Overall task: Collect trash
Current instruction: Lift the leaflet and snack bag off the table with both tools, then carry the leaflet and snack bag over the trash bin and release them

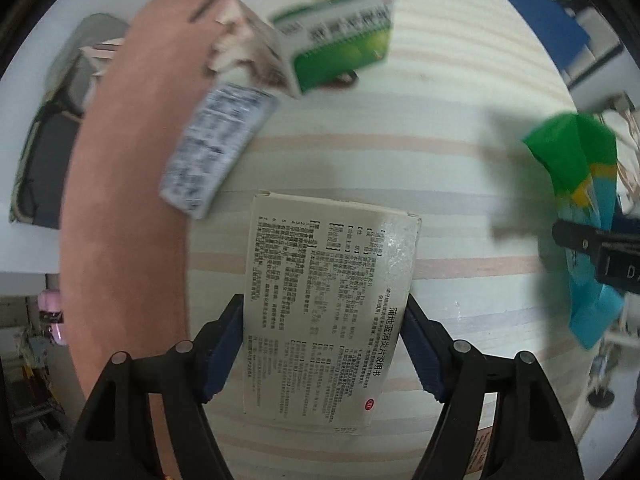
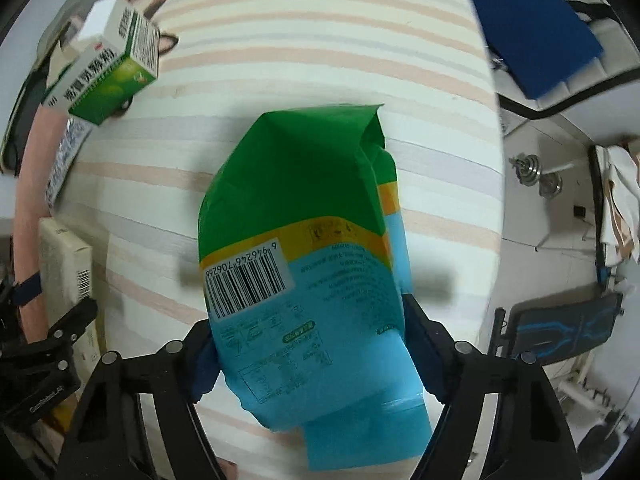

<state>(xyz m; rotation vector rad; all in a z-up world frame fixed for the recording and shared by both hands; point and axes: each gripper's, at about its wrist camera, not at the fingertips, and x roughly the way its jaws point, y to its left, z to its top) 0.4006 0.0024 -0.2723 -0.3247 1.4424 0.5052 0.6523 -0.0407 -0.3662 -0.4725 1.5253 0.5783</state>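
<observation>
My left gripper (image 1: 324,344) is shut on a cream medicine box (image 1: 326,304) printed with black text, held above a striped bed cover (image 1: 440,128). My right gripper (image 2: 308,356) is shut on a green, yellow and blue snack bag (image 2: 304,248) with a barcode; the bag also shows at the right of the left wrist view (image 1: 576,216). A green and white medicine box (image 1: 340,48) lies further off, also in the right wrist view (image 2: 108,68). A silver blister pack (image 1: 216,148) lies next to it at the cover's left edge.
A pink strip (image 1: 120,180) runs along the left of the striped cover. A grey bag (image 1: 52,140) lies on the white surface to the left. A blue sheet (image 2: 532,28) lies at the far right. Dumbbells (image 2: 536,176) and floor show beyond the right edge.
</observation>
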